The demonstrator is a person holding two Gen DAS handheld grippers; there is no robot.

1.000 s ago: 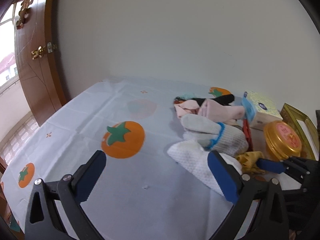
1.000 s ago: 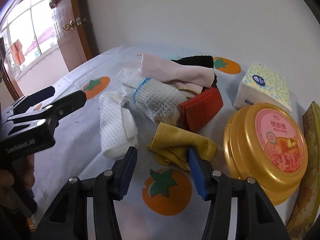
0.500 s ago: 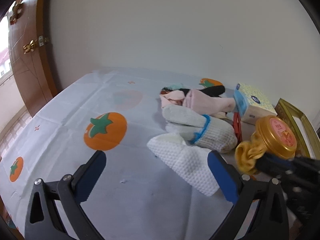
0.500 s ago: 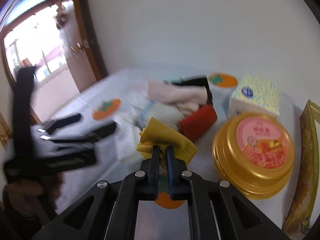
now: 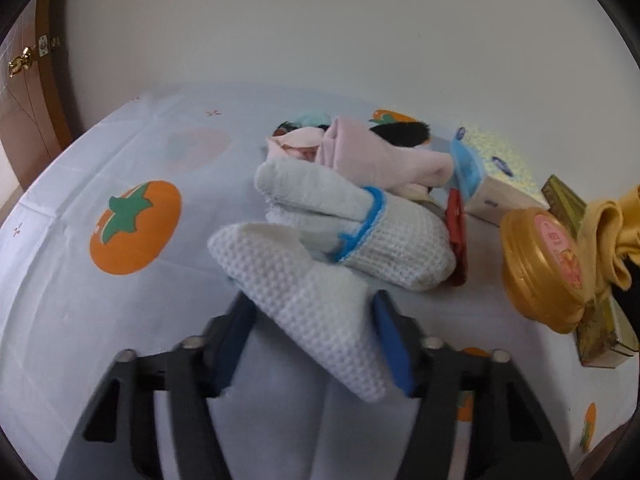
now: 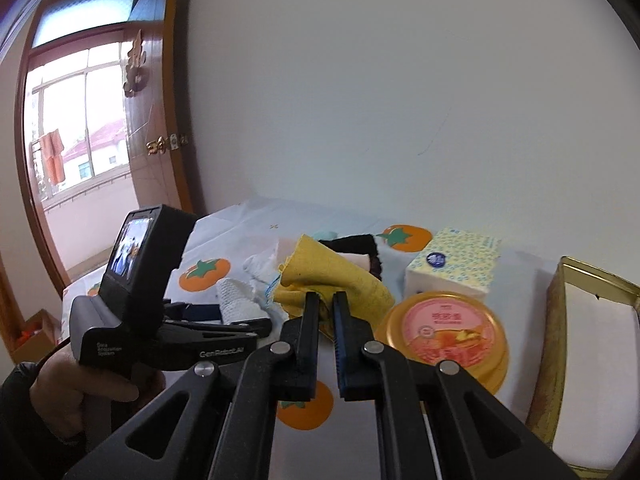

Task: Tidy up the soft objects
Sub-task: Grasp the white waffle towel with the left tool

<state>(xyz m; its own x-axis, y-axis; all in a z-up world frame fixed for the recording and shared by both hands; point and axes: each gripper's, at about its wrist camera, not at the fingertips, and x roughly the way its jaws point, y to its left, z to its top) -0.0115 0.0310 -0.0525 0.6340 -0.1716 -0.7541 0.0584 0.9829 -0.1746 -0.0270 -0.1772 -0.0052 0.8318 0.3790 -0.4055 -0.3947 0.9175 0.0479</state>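
Note:
On the tablecloth lies a folded white waffle cloth (image 5: 272,264); my left gripper (image 5: 312,320) straddles its near end. The jaws are closing, and both blue pads touch the cloth's sides. In the right wrist view, the left gripper (image 6: 240,314) lies low at the left with white cloth at its tips. My right gripper (image 6: 326,300) is shut on a yellow cloth (image 6: 332,272), held up off the table. That yellow cloth (image 5: 604,240) also hangs at the right edge of the left wrist view.
Behind the waffle cloth is a pile: a blue-trimmed white cloth (image 5: 380,240), a pink cloth (image 5: 380,156), a black cloth (image 5: 400,132) and a red item (image 5: 456,236). A gold round tin (image 6: 444,332), a tissue pack (image 6: 456,268) and a gold box (image 6: 592,320) stand at the right.
My left gripper came forward and down over the white waffle cloth and its jaws narrowed onto it. My right gripper shut on the yellow cloth and lifted it off the table.

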